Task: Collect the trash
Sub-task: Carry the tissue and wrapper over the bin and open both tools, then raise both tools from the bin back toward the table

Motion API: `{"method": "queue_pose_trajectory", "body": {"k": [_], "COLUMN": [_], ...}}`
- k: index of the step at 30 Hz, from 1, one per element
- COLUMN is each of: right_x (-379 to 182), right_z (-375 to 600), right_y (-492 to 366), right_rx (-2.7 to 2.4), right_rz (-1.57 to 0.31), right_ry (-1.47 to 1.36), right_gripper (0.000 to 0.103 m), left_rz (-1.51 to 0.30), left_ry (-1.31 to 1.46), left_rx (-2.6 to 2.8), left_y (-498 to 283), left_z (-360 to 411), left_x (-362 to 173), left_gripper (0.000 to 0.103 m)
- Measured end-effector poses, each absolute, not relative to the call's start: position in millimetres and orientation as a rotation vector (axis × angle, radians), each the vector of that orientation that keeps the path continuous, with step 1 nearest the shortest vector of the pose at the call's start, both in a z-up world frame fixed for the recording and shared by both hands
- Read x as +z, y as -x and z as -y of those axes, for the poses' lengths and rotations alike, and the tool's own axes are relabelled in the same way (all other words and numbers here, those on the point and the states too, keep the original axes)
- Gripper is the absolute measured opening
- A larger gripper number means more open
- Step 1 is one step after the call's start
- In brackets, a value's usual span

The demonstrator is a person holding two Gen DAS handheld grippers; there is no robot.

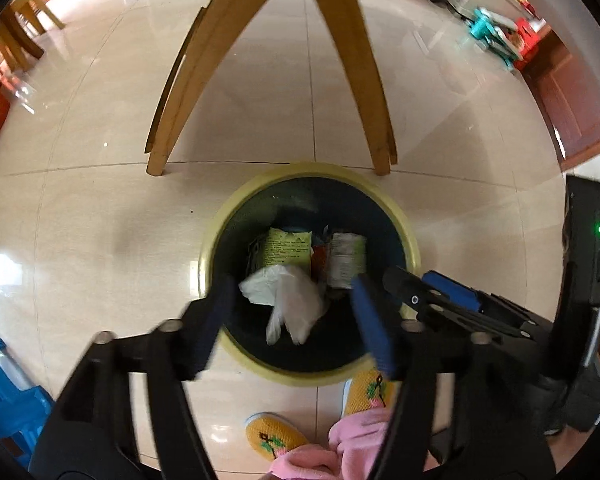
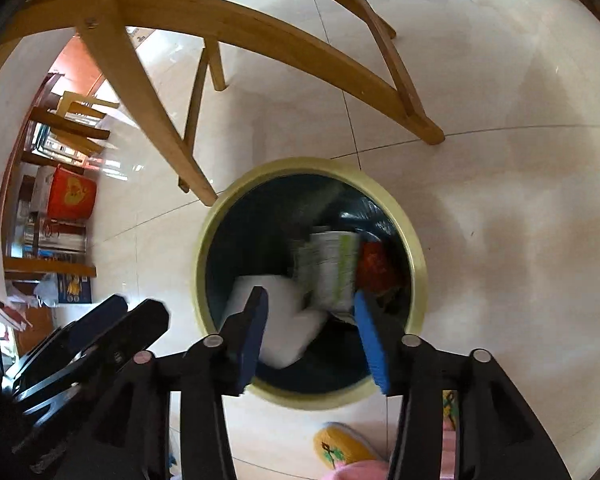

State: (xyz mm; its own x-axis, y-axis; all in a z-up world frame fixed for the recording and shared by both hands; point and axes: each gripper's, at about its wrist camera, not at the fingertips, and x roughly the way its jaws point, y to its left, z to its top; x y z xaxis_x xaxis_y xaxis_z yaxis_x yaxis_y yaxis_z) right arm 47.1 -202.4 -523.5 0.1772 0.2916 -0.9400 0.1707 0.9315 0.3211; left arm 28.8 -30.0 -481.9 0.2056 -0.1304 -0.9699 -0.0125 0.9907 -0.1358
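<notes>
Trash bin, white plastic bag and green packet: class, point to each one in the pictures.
Trash bin (image 1: 214,236): left wrist view, on its yellow rim.
White plastic bag (image 1: 292,300): left wrist view, on the crumpled middle.
Green packet (image 1: 286,246): left wrist view, on its printed face.

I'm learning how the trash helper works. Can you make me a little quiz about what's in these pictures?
1. True or false: the left gripper is holding something.
2. What colour is the rim of the bin: A red, B yellow, C blue?
3. Fill in: the white plastic bag lies inside the ____.

Key:
1. False; both it and the right gripper hang open and empty above the bin.
2. B.
3. Bin, beside a green packet.
</notes>
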Motion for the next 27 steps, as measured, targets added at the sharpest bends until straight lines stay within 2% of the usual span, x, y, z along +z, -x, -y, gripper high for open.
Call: {"method": "queue_pose_trajectory", "body": {"k": [1,4,12,20,27], "right_x": [-527,-542,-547,-514,-450], "right_z": [202,201,202,203,206], "right_y": [-49,-54,-57,-48,-28], "right_rx": [0.087,0.092,0.088,0.095,0.098], "right_rz": [-1.402,-1.398,-1.409,-1.401,-1.393], "right_ry": [-0.395,-0.383,-0.376,-0.368,-0.351], "right_gripper": [0.054,0.058,0.059,0.059,0.059], "left_rz": [-1.358,-1.346,-1.323,-1.27,-1.257], "left_ry": [0.137,0.148,0.14,0.135,0.136], "left_rx": [-0.076,-0.053,-0.056,-0.055,-0.079], "left_y": [-30,-32,-33,-20,-3], "left_z": [26,17,15,16,14], "left_x": [-485,-489,-483,-443,-376], "left_gripper": [0.071,0.071,0.071,0.071,0.071]}}
